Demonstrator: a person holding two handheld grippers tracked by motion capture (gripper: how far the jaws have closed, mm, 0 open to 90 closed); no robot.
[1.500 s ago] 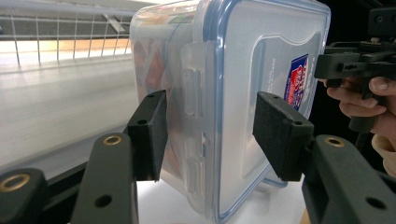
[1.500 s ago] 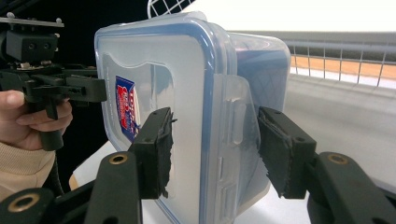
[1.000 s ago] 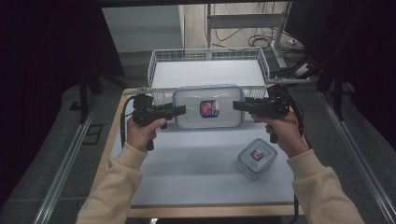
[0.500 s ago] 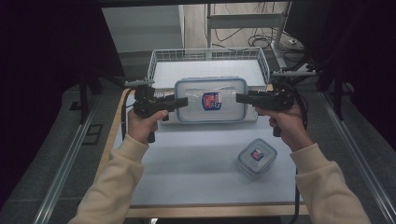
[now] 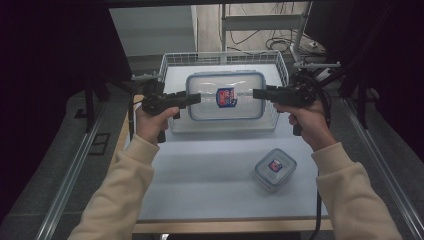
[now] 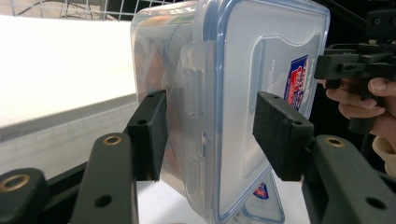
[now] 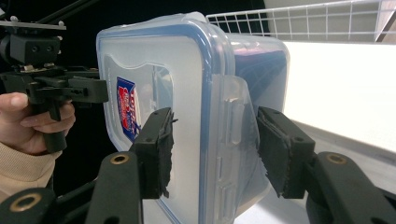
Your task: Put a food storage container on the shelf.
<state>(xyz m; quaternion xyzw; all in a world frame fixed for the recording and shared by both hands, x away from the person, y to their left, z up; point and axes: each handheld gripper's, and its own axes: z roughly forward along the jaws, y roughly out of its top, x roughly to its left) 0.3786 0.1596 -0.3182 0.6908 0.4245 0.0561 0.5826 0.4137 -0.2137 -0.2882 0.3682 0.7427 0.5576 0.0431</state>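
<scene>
Large clear lidded container (image 5: 226, 96), blue-rimmed lid, red-and-blue label on top, is held up between the two grippers over the near part of the wire basket (image 5: 171, 62). The lid is on, side latch flaps folded down. It looks empty through the lid, though the gripper views show blurry orange-brown tints through the wall, so I cannot tell if anything is inside.

Left gripper (image 5: 192, 98) sits at the container's left short end, jaws about half open and clamped across that end: one pad under the base side, the other on the lid side, as seen in the left gripper view (image 6: 211, 135). Right gripper (image 5: 259, 93) mirrors it at the container's right short end, also half open and gripping across the latch flap; both pads press the plastic in the right gripper view (image 7: 212, 149). Each gripper view shows the other hand and its gripper on the far side of the container.

Small clear container (image 5: 275, 168), same blue-rimmed lid and label, sits on the white table (image 5: 210, 185), nearer the person than the large container and to its right, well apart from it. Its lid is on; its contents cannot be made out.

The wire basket stands on the table behind and below the large container, with a white liner (image 5: 222, 70) showing inside.
</scene>
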